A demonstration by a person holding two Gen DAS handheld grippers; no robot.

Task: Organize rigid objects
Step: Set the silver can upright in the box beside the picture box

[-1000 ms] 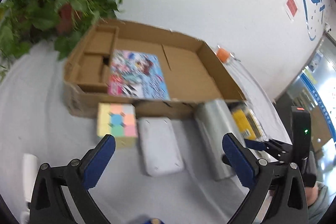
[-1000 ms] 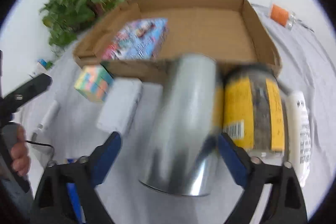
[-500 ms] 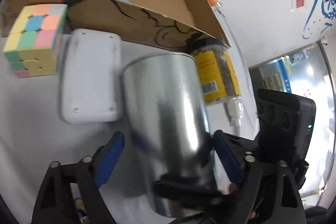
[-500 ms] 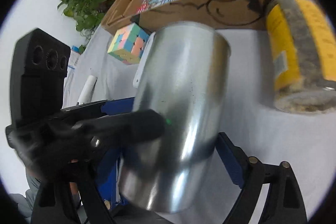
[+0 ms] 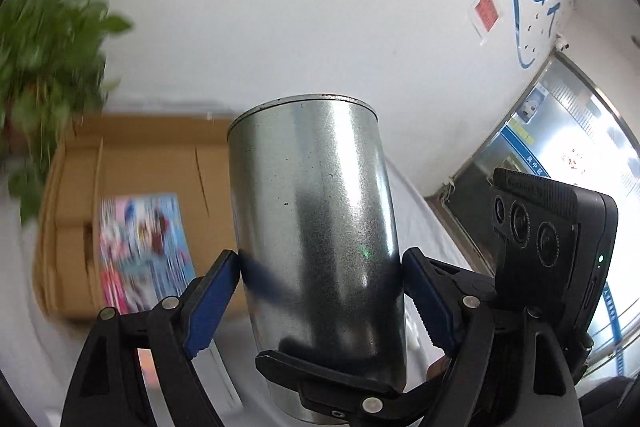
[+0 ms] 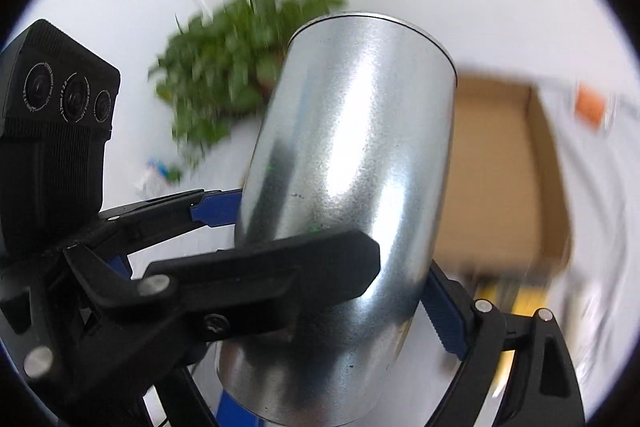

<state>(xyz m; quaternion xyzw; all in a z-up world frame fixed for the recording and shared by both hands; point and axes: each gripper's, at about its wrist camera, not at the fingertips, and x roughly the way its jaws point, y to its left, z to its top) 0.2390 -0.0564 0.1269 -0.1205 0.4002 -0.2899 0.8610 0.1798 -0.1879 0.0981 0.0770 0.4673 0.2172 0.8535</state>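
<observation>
A silver metal cup (image 5: 312, 187) fills the middle of both views, lifted off the table with its closed end pointing up and away. My left gripper (image 5: 320, 259) has both blue pads pressed on the cup's sides. In the right wrist view the cup (image 6: 360, 107) leans right, and my right gripper (image 6: 328, 287) holds it lower down. Its right pad (image 6: 440, 311) touches the metal, while the left gripper's black finger (image 6: 260, 275) hides its other pad. One right gripper finger (image 5: 328, 375) crosses the cup's lower end in the left wrist view.
Behind the cup lies a shallow cardboard box (image 5: 140, 163) with a colourful booklet (image 5: 144, 239) in it. A leafy plant (image 6: 232, 75) stands at the back left. A yellow-labelled jar (image 6: 520, 307) and an orange item (image 6: 590, 105) show blurred at the right.
The cup lay on its side on the table. Both grippers closed around it and raised it, so the box and table have dropped away behind it.
</observation>
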